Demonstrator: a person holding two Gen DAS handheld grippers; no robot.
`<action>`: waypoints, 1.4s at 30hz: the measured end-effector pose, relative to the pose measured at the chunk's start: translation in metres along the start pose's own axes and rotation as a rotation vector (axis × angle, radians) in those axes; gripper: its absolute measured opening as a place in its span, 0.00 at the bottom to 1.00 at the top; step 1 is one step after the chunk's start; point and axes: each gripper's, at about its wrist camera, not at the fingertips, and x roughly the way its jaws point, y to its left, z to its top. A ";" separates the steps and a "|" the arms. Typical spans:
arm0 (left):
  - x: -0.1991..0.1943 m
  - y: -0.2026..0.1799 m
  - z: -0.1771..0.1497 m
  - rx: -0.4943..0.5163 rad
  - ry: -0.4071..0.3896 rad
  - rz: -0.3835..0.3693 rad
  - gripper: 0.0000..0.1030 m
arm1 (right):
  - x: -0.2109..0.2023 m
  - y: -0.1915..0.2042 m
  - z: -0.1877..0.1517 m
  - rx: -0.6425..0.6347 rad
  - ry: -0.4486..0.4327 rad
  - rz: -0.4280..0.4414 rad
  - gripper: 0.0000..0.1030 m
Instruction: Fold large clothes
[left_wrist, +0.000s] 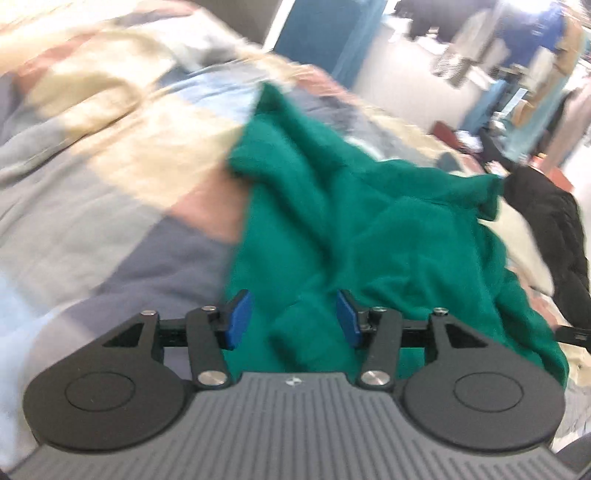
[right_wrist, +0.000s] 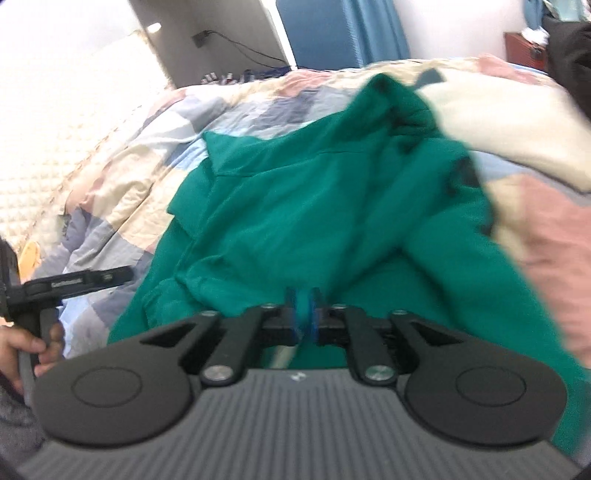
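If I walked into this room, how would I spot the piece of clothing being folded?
Look at the bed, covered by a patchwork quilt in pale blue, cream and pink. Lying crumpled on it is a large green garment. It is the only deep green thing there, darker than the cream cloth beside it, and the right claw pinches a fold of it.

Green garment (left_wrist: 369, 236): soft matt fleecy cloth. Patchwork quilt (right_wrist: 122, 192): smooth cotton-like cloth. Left hand-held gripper (left_wrist: 293, 319): matt black plastic, blue pads.
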 end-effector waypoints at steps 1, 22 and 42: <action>-0.003 0.008 -0.001 -0.020 0.017 0.005 0.56 | -0.012 -0.011 -0.001 0.011 -0.007 -0.001 0.48; 0.023 0.047 -0.024 -0.229 0.260 -0.233 0.56 | -0.018 -0.154 -0.040 0.127 0.091 0.296 0.59; 0.031 0.006 -0.024 -0.095 0.319 -0.070 0.20 | 0.042 -0.092 -0.028 -0.205 0.288 0.095 0.13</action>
